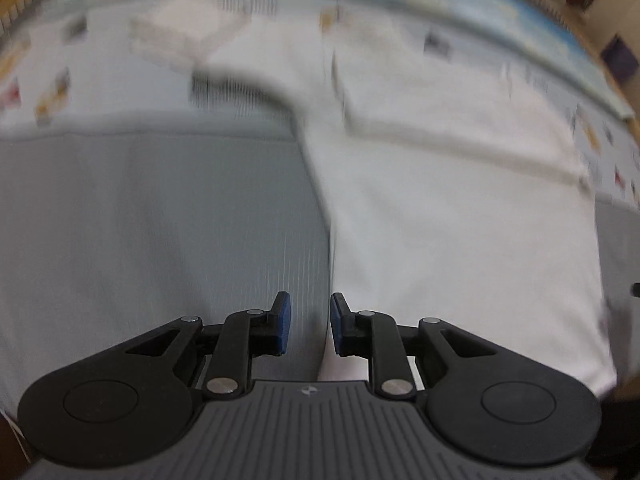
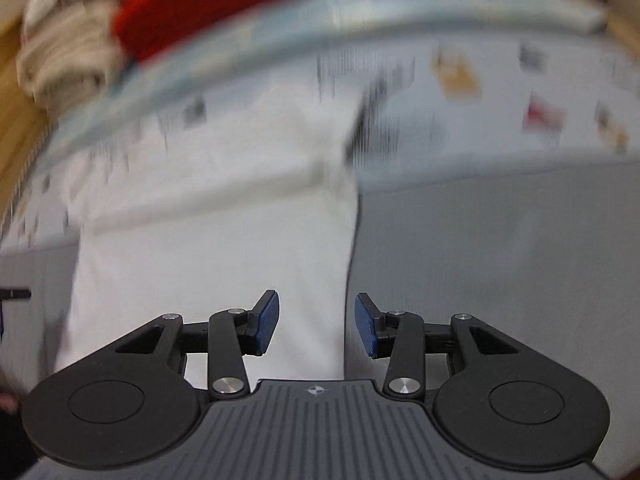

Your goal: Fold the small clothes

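A white garment [image 1: 440,208] lies spread on a grey surface [image 1: 160,220], and both views are blurred by motion. My left gripper [image 1: 310,322] is open and empty, hovering over the garment's left edge. In the right wrist view the same white garment [image 2: 216,232] fills the left half. My right gripper [image 2: 316,322] is open and empty, above the garment's right edge where it meets the grey surface [image 2: 500,260].
A patterned white sheet with small coloured pictures [image 2: 500,92] and a light blue border [image 1: 500,8] lies beyond the garment. A red item [image 2: 200,4] and a beige bundle of cloth [image 2: 68,56] sit at the far left on a wooden floor.
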A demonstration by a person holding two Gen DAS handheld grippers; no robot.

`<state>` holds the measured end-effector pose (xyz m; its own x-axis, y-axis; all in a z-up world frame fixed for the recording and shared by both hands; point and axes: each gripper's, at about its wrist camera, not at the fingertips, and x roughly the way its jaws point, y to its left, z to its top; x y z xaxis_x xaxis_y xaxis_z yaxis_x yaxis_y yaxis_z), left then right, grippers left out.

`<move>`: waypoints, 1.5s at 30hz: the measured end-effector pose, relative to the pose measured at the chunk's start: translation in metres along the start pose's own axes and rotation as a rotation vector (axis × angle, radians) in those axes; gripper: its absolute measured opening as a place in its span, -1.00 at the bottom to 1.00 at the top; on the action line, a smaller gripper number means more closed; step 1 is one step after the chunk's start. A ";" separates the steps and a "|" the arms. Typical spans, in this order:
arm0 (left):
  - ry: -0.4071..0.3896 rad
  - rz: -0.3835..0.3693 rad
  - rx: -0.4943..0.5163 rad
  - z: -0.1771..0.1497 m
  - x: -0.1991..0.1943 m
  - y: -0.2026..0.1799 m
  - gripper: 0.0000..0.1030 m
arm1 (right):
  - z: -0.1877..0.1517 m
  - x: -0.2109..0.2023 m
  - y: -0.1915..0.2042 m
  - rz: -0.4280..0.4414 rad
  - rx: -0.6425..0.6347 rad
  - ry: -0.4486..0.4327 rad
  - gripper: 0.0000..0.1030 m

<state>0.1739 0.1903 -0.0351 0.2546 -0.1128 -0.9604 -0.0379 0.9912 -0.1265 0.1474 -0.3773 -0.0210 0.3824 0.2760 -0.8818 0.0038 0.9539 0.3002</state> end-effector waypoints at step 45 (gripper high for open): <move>0.111 -0.139 0.367 -0.056 0.001 -0.052 -0.44 | -0.048 0.030 0.008 -0.061 -0.324 0.230 -0.75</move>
<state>0.1218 0.1344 -0.0431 0.1264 -0.2345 -0.9639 0.3422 0.9223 -0.1795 0.1140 -0.3557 -0.0626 0.1731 0.2016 -0.9641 -0.2850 0.9472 0.1469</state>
